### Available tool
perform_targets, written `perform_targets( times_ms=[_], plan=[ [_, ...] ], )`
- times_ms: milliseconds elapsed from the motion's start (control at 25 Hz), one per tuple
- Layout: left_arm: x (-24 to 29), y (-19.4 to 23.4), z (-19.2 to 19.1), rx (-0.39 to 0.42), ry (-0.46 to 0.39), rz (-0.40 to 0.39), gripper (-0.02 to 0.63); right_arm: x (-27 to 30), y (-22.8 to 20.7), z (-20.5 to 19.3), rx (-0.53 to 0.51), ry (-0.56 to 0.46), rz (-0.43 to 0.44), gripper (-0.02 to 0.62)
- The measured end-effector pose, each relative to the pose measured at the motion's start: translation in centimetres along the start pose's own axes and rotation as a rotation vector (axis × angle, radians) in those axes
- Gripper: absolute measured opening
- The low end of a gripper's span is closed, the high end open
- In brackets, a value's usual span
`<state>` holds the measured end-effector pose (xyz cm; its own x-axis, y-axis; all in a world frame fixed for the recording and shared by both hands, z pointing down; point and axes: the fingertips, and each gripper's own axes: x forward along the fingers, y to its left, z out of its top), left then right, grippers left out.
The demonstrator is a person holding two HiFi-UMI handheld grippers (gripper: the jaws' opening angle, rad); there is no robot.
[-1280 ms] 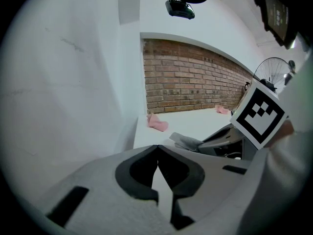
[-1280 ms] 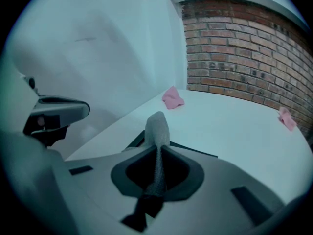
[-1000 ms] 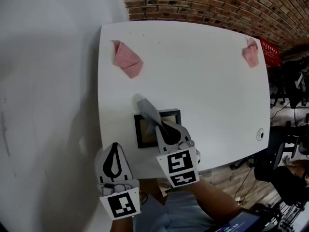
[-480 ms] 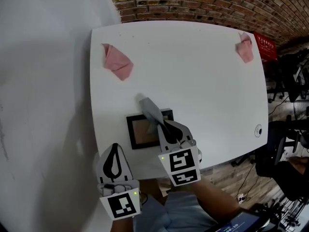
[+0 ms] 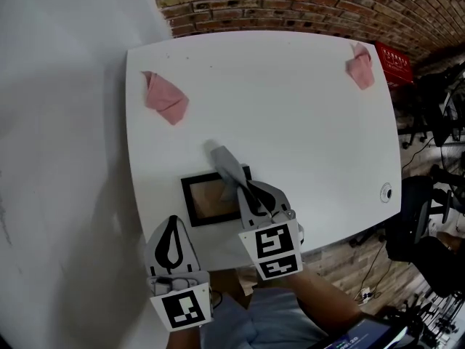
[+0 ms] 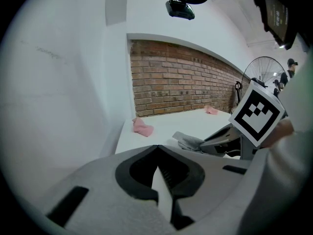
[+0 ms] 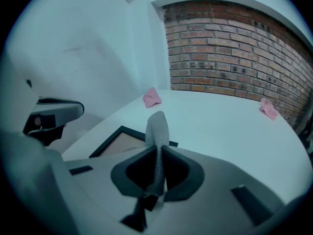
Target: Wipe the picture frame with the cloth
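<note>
Shows a fine ribbed weave, soft and matt, on the grey strip of cloth (image 7: 157, 126). Looks like smooth, matt grey plastic on the shells of the left gripper (image 6: 157, 151) and right gripper (image 7: 157, 155), with black ribbed pads inside. Reads as black satin moulding round a dull tan panel on the rectangular picture frame (image 5: 190, 202). Smooth, faintly sheeny white top on the rounded table (image 5: 290, 107). Soft matt fabric in 2 crumpled pink cloths (image 5: 164, 98) (image 5: 359, 67). Rough, dull red brick wall (image 5: 290, 2).

two pink cloths (image 5: 164, 97) (image 5: 360, 66) on white table (image 5: 290, 107)
</note>
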<state>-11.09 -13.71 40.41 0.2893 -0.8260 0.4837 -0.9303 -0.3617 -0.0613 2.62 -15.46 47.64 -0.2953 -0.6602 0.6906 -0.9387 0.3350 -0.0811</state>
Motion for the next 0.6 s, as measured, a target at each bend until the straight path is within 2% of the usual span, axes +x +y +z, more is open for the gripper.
perform_targets(
  times_ms=[600],
  plan=[
    [0.7,-3.0,1.7,0.039,-0.022,-0.040,0.009,-2.0,-3.9,-0.7,0.044,-0.014,-0.056,0.032]
  ],
)
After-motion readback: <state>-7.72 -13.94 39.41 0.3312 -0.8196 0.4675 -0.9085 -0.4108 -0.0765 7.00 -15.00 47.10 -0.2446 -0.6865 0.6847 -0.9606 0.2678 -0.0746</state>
